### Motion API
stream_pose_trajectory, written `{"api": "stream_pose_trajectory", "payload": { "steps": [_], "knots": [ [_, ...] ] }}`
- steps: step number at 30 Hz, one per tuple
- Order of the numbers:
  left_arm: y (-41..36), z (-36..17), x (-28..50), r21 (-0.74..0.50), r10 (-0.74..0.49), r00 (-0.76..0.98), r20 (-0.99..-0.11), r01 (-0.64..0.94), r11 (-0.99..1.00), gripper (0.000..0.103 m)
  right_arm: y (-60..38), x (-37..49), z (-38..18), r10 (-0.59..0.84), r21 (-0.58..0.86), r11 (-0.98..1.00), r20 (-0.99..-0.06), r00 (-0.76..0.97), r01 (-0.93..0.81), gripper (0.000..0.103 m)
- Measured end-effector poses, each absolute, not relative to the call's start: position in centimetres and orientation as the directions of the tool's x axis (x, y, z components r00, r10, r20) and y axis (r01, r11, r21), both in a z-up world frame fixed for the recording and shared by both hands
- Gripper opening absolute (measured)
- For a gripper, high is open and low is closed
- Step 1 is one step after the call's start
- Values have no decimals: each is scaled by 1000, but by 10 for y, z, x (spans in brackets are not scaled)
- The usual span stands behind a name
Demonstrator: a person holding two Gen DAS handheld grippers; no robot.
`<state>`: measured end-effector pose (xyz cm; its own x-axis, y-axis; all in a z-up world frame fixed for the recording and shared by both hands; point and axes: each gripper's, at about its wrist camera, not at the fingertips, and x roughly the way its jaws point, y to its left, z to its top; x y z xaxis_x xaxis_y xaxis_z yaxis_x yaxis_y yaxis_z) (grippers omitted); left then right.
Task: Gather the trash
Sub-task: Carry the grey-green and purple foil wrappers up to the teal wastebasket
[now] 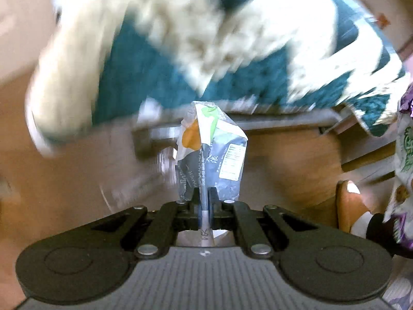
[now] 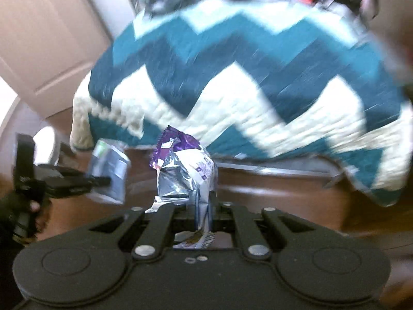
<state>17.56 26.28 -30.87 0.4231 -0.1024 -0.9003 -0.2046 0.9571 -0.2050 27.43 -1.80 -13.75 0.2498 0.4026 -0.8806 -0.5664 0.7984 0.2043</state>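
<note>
Here, the left gripper, low centre in its own view, is clamped on a crumpled grey tissue-paper wrapper that stands up from its jaws. The right gripper pinches a purple-and-silver snack wrapper the same way. Behind both, the hanging edge of a teal-and-cream zigzag quilt fills the upper frame, above bare wooden floor; a pale door stands at upper left.

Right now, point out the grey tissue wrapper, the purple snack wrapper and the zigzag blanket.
grey tissue wrapper [image 1: 222, 160]: left wrist view, on its barcode panel.
purple snack wrapper [image 2: 185, 170]: right wrist view, on its crumpled silver middle.
zigzag blanket [image 2: 232, 59]: right wrist view, on a teal stripe.
</note>
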Motion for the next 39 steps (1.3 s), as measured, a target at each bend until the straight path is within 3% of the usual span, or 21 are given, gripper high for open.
{"api": "stream_pose_trajectory", "payload": {
  "steps": [5,12,23,33,39],
  "knots": [
    [246,-218,189,-53,3,566,-824,-82,995,5,-62,260,-68,402,130,824,-821,407,-552,7],
    [199,-93,198,-24,-7,733,-680,-13,1000,5,-135,240,31,410,73,863,-680,608,-501,7],
    [31,88,197,-22,-209,869,-448,223,975,5,-266,195,167,368,-26,911,-400,839,-412,7],
    [-161,189,211,48,-405,851,-335,445,894,5,-388,194,228,168,-65,979,-289,942,-195,7],
    [-267,214,239,76,-490,797,-353,546,834,5,-447,215,231,37,-72,996,-283,959,-60,7]
  ]
}}
